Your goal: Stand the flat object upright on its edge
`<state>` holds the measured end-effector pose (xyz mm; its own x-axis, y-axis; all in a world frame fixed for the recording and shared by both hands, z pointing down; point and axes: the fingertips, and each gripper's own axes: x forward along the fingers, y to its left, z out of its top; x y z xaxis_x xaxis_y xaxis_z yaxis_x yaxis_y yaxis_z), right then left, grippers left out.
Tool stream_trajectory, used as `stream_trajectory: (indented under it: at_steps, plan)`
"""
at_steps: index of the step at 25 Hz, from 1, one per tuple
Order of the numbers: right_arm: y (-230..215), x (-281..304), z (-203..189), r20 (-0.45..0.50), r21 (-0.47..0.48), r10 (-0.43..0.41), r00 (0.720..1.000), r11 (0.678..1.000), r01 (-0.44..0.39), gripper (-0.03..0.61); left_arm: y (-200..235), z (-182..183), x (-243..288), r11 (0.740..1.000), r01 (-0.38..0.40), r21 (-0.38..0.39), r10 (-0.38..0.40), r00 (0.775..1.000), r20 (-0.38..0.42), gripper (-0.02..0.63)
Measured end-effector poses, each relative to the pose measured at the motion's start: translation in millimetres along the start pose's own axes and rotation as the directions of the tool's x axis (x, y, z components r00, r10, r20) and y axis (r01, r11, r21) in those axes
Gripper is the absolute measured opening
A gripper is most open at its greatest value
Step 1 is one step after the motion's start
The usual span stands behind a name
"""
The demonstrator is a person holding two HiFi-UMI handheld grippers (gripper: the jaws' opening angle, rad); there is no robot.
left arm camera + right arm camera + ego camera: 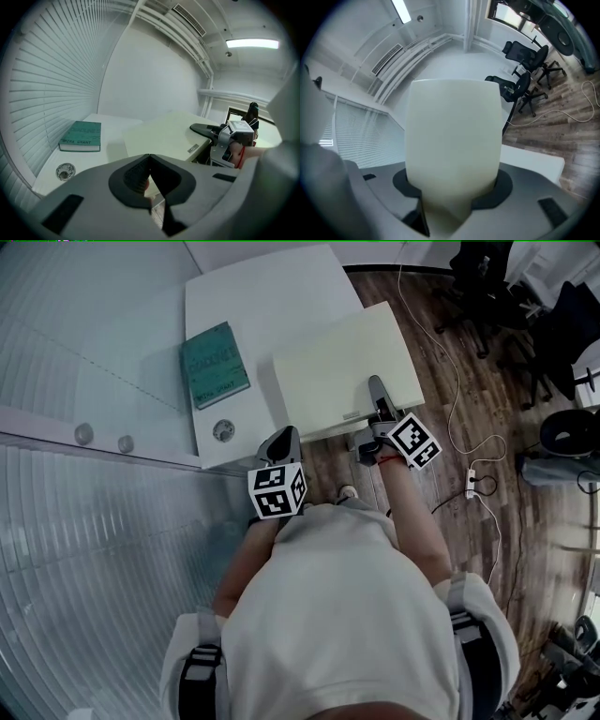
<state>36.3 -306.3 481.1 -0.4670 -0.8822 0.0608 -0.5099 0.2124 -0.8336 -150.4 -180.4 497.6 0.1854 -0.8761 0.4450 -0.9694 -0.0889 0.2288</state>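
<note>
Grips the near edge of the cream board point(342, 362) in the right gripper point(377, 397), fingers point(506, 183) pressed on it, board flat beside the white tabletop point(253, 296). Keeps the left gripper point(284, 442) closed on nothing. Best now: hold firm, swing the near edge up, pivot on the far edge, avoid the teal book point(214, 364)

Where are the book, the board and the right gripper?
book point(216, 365), head view, middle of its green cover.
board point(342, 362), head view, middle of its cream face.
right gripper point(376, 390), head view, between its fingers on the board's edge.
</note>
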Motion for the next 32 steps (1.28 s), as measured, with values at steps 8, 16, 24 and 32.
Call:
stream_trajectory:
  at_steps: [8, 16, 24, 32]
  plan:
    - [49.7, 28.2, 37.4, -0.039, -0.298, 0.075, 0.996, 0.951, -0.084, 0.261, -10.3, 9.2, 10.9, 1.0, -0.024, -0.008, 0.025, 1.0, 0.012, 0.02]
    - [92.2, 50.0, 34.6, -0.107, -0.573, 0.096, 0.99, 0.808, -0.14, 0.261, -10.5, 13.0, 21.4, 0.998, -0.062, -0.024, 0.062, 0.998, 0.016, 0.02]
    - [114.6, 68.5, 24.6, -0.159, -0.72, 0.106, 0.982, 0.667, -0.189, 0.262, -16.2, 15.3, 33.2, 0.996, -0.087, -0.031, 0.088, 0.996, 0.022, 0.02]
    - [123.6, 92.5, 16.3, -0.195, -0.809, 0.118, 0.974, 0.542, -0.227, 0.262, -12.0, 14.0, 39.7, 0.989, -0.136, -0.056, 0.138, 0.99, 0.026, 0.02]
